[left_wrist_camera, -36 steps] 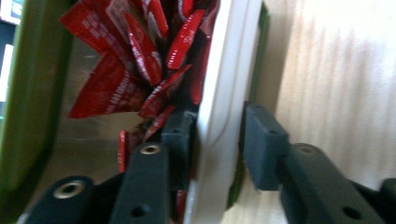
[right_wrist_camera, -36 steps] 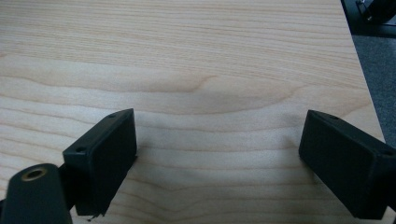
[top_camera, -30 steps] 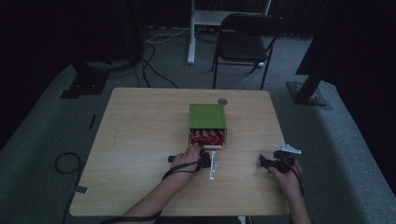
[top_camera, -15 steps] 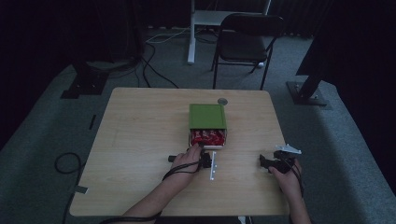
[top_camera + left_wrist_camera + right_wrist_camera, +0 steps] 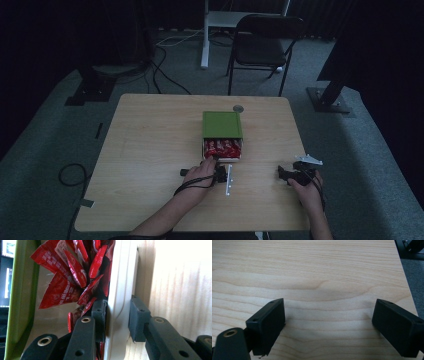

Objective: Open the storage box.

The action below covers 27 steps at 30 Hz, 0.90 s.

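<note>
At the bottom of the high view, the person's left hand holds the left tool just below centre frame, and the right hand holds the right tool at lower right, well apart from the work. In the right gripper view the right tool's jaws stand spread wide over bare pale wood-grain counter, with nothing between them.

In the left gripper view, the left tool is pinching the white plastic front wall of the drawer: one pad sits inside among the contents, the other presses on the outside face. Left of that wall is a crowd of red foil sachets, crinkled and standing on end, and at the far left edge the green box shell.

In the high view the drawer shows partly drawn out from the flat green rectangular box, which lies near the middle of the counter, above the left tool. A narrow silvery strip lies on the wood just right of the left hand. A small round grey disc sits beyond the box near the far edge, and a dark folding chair stands on the floor at top centre.

The drawer wall looks stiff and smooth, so it may slip; the pinch low on the middle of the wall seems the right hold. The whole box looks light and could slide along with a pull. The sachets are soft and loose.
</note>
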Motion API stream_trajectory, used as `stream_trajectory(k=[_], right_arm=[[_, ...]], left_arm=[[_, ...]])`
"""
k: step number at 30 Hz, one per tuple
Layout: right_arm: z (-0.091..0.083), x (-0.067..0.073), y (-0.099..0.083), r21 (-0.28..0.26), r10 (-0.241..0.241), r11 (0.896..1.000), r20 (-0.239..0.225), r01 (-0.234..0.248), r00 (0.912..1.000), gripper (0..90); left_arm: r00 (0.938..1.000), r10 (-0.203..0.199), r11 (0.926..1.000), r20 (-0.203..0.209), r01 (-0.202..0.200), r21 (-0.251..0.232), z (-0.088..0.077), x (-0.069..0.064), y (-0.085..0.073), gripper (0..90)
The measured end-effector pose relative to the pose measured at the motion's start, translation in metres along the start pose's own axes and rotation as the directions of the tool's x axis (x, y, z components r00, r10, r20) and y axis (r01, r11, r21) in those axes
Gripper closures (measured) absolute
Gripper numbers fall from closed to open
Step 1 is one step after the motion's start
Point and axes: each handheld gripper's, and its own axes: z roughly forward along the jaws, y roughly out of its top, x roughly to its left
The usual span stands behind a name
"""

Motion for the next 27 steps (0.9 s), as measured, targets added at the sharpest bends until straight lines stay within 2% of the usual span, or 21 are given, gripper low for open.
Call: stream_trajectory(k=[17,27], right_arm=[[0.0,0.0,0.0,0.0,0.0,1.0,-0.001,0.0,1.0,10.8],[0.0,0.0,0.0,0.0,-0.001,1.0,-0.001,0.001,1.0,10.8]], left_arm=[[0.9999,0.003,1.0,0.015,-0.002,-0.003,-0.019,-0.009,0.004,71.2],[0.9997,-0.01,0.9999,0.023,0.01,-0.013,-0.028,-0.015,0.007,71.1]])
